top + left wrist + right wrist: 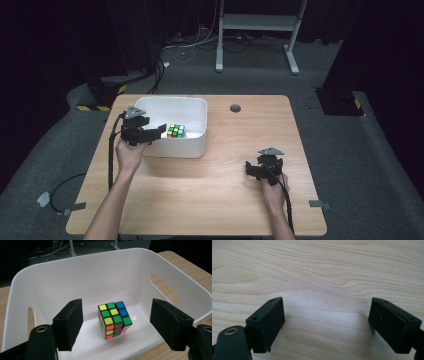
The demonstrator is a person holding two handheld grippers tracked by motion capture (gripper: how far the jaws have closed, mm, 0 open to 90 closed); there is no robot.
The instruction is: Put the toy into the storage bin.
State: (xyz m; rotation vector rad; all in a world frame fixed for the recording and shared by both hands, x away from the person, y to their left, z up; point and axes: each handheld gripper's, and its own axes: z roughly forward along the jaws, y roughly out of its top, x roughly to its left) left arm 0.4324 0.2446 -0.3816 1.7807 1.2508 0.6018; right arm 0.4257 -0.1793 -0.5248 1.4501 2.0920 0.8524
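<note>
Over the bin, left gripper: my left gripper (159, 131) hung above the near-left rim of the white rounded plastic bin (200, 145), its jaws spread wide with nothing between them.
Cube: the multicoloured puzzle cube (114, 319) sat on the bin floor, apart from all four walls, with bare white floor on every side; in my left gripper view it lay between the two black pads (68, 323) but below them, touching neither.
Bin edges: the bin (82, 272) stood at the far-left part of the pale wooden table (240, 200), with an oval handle slot (165, 287) cut in one wall.
Right gripper: my right gripper (252, 170) rested low over the table's right half, well apart from the bin, jaws wide and holding nothing.
Right gripper view: plain wood grain (317, 270) ran between and beyond the pads (268, 321).
Open room: the table's middle and near edge lay bare between my hands.
</note>
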